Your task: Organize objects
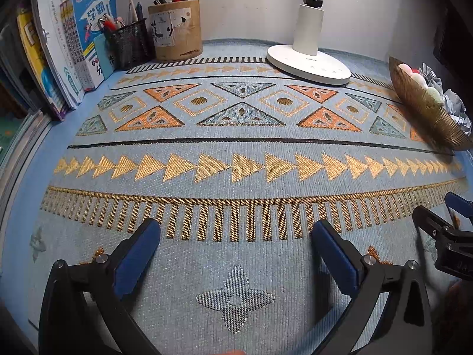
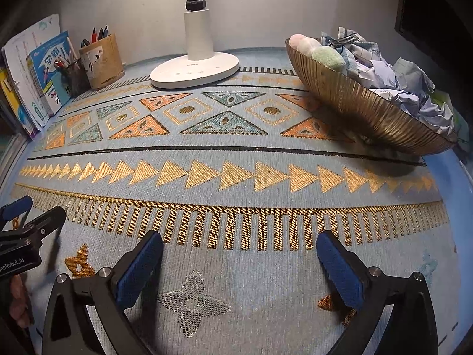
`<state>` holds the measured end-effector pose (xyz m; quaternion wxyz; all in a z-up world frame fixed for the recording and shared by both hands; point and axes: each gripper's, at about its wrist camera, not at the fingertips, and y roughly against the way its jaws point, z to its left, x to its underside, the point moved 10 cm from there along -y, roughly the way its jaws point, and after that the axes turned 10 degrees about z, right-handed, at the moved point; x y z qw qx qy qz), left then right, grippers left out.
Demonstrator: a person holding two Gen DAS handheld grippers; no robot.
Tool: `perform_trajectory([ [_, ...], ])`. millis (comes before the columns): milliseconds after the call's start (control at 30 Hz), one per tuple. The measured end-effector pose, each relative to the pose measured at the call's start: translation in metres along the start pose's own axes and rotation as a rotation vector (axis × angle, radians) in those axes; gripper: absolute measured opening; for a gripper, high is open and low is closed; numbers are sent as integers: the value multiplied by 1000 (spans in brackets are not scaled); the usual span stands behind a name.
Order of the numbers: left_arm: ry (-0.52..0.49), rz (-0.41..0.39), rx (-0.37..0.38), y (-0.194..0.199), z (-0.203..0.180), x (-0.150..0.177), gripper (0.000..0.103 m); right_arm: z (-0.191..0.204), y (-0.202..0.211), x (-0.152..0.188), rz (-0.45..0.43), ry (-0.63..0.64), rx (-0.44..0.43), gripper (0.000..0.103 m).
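Note:
My left gripper point(image 1: 236, 230) is open and empty, low over the patterned blue cloth point(image 1: 236, 177). My right gripper point(image 2: 239, 242) is open and empty too, beside it; it also shows at the right edge of the left wrist view point(image 1: 443, 216). A gold ribbed bowl point(image 2: 363, 109) at the right holds pastel balls point(image 2: 328, 54) and crumpled paper and cloth point(image 2: 408, 88); the bowl also shows in the left wrist view point(image 1: 425, 109). A wooden pen holder point(image 1: 177, 32) and a black mesh pen cup point(image 1: 130, 41) with pens stand at the back left.
A white desk lamp point(image 1: 309, 59) stands at the back middle against the wall. Books point(image 1: 71, 47) stand in a row along the left side. The left gripper shows at the left edge of the right wrist view point(image 2: 26, 222).

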<state>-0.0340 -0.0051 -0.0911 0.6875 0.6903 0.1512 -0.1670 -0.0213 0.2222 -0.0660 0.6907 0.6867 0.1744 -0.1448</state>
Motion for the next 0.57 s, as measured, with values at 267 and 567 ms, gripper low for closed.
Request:
perform_trajectory([
  [267, 0, 0, 0, 0, 0, 0, 103, 0, 0, 0, 0, 0, 0, 103],
  [567, -1, 0, 0, -1, 0, 0, 103, 0, 0, 0, 0, 0, 0, 103],
])
